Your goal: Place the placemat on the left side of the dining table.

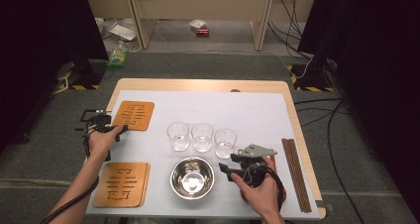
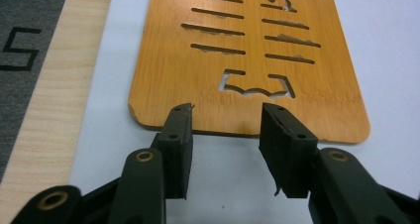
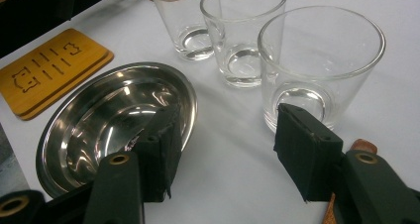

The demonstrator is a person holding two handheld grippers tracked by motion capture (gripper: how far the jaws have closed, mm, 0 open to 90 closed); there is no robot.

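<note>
A person works two hand-held tools over a worktop point(image 1: 208, 85) covered by a white sheet. Nearest, a round polished steel bowl point(image 1: 192, 177) sits empty beside a flat orange-brown wooden trivet with cut-out slots point(image 1: 122, 184), while a bundle of dark brown wooden sticks point(image 1: 296, 173) lies along the right edge. The right tool point(image 3: 225, 144) hovers with its jaws spread wide and nothing between them, aimed at the gap between the bowl and the closest of three clear glass tumblers point(image 1: 201, 137) standing in a row just beyond. Farther back on the left, the left tool point(image 2: 226, 130) holds its jaws partly apart, straddling the near edge of a second slotted wooden trivet point(image 2: 247, 55) that lies flat near the worktop's left rim; the pads appear to press on nothing. The step in hand looks like a pickup of this far trivet. To do it well, the jaws would likely need to turn so one pad slides beneath the thin board's edge and one above, closing squarely near the middle of that edge to keep it from tipping.
</note>
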